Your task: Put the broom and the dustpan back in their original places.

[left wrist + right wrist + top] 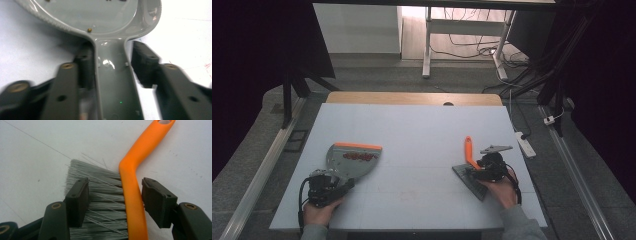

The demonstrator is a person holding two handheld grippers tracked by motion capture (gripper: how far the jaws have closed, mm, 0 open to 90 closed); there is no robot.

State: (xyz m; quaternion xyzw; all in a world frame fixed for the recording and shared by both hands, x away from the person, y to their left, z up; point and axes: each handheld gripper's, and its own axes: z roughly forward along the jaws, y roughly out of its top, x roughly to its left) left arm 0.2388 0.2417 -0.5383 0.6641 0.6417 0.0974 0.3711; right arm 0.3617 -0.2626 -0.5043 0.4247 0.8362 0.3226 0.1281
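Left gripper [110,67] | jaws apart, dustpan [353,158] handle between, apparently unpinched (blurred) | right gripper [115,195] | we see pads clear of brush [130,195] | both lie on table [422,125]

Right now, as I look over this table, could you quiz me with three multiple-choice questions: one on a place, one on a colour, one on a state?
1. Where does the dustpan lie?
A. at the person's left
B. at the person's right
C. on the floor

2. What colour is the brush handle?
A. blue
B. orange
C. green

3. How does the right tool stand?
A. shut on the brush
B. open, jaws either side of the brush
C. lifted far above the brush

Answers:
1 A, it lies by the left tool.
2 B, the handle is orange beside grey bristles.
3 B, a gap shows between pad and handle.
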